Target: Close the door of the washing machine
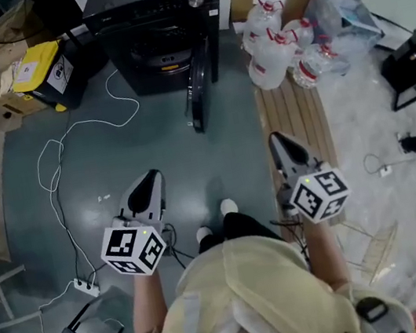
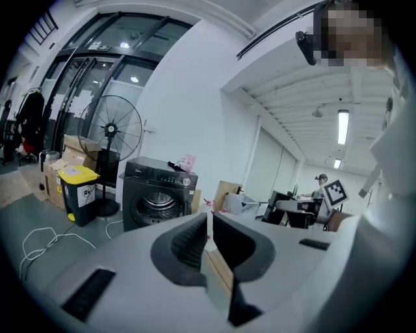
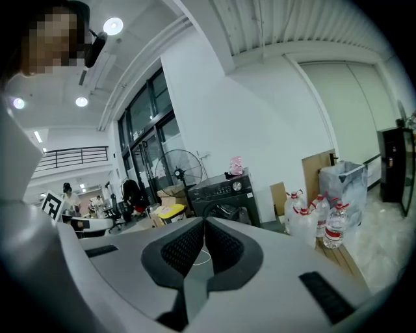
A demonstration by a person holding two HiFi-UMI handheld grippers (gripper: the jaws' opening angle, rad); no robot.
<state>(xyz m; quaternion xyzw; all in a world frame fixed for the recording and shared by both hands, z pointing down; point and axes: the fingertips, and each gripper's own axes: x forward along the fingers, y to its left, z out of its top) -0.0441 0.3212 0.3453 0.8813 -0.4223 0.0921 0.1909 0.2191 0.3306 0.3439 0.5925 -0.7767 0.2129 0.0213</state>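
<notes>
The washer (image 1: 156, 31) stands at the far edge of the grey floor (image 1: 165, 149), its door (image 1: 199, 95) swung wide open on the right side of the front, seen edge-on with its free edge pointing back toward the person. The drum mouth is uncovered. Both grippers are well apart from the door. The left gripper (image 1: 149, 181) hangs left of the door's line, its jaws drawn together to a thin slit with nothing between them. The right gripper (image 1: 279, 141) hangs over the near left edge of the wooden boards (image 1: 294, 111) — jaws closed and empty. Bare floor lies between the grippers and the door. A white cable (image 1: 56, 161) loops along the floor's left side. Bottles (image 1: 274, 46) crowd the boards' far end, just right of the washer.
</notes>
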